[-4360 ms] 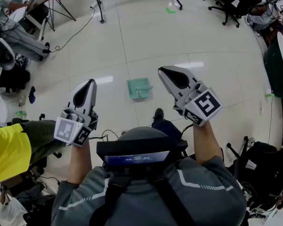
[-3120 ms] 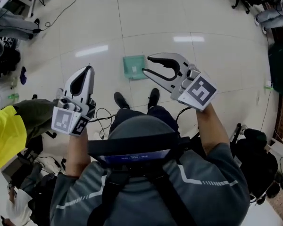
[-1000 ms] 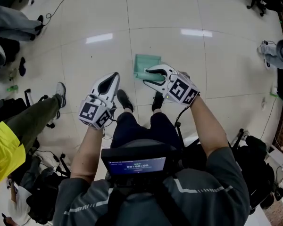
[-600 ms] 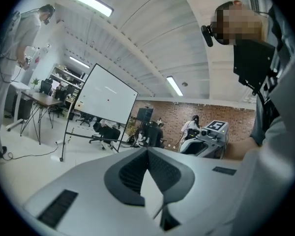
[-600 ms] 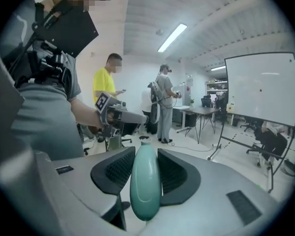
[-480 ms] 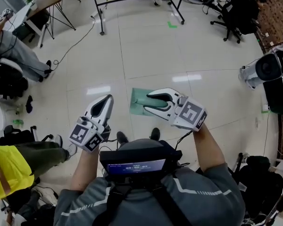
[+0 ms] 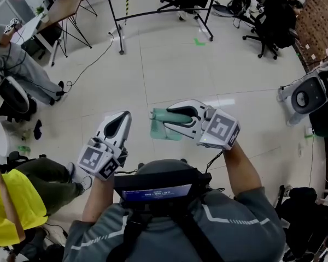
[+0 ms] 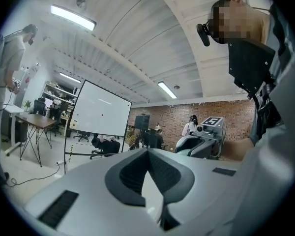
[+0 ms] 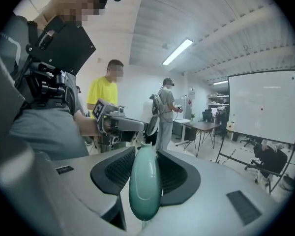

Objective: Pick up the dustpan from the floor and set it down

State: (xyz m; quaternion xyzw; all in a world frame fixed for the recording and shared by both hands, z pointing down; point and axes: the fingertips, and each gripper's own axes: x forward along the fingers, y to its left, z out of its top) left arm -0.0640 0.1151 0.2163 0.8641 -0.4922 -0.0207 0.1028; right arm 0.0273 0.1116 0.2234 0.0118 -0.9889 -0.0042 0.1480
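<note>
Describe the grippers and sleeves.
The left gripper and right gripper are pale grey shells with black ribbed pads inside tapering jaws. Each carries a white cube with black square markers. The top is grey, short-sleeved, with pale stripes.

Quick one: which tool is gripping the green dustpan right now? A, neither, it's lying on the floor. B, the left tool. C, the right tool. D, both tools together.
C: the right tool is clamped on the dustpan by its handle, holding it clear of the floor, while the left tool is shut with nothing in it.
</note>
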